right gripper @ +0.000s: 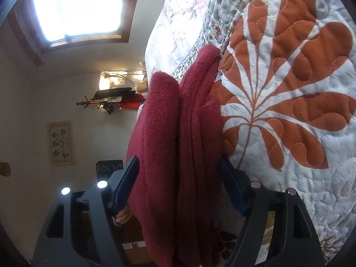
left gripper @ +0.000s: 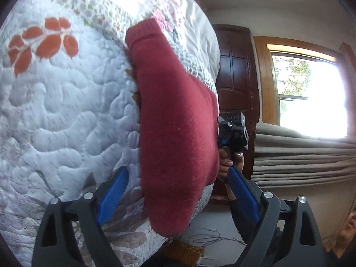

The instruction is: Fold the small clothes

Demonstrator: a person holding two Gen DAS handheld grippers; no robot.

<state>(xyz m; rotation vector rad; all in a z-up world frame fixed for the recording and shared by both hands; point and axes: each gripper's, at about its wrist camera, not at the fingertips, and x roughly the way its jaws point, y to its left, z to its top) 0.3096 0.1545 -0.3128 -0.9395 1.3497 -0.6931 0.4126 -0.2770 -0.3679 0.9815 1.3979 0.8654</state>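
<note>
Left wrist view: the left tool (left gripper: 175,191) stands wide open, its blue-padded fingers (left gripper: 113,191) spread on either side of a dark red knitted garment (left gripper: 175,120) without pinching it. The garment lies on a white quilted bedspread printed with orange leaves (left gripper: 62,102), near the edge of the bed. Its long axis runs straight ahead from the tool, with a ribbed cuff or hem at the far end and the rounded near end between the fingers. Beyond its right edge the person's hand (left gripper: 229,162) grips the other tool's black body (left gripper: 233,131).

Right wrist view: the right tool (right gripper: 178,187) is also well open, its blue fingers (right gripper: 126,180) flanking the same red knit (right gripper: 175,155), which shows here as two thick layers side by side, apparently already doubled. No squeeze is visible; whether either pad touches the wool I cannot tell. Again the long axis runs directly away from the tool. Both tools straddle the garment, so either seems placed to close on it.
</note>
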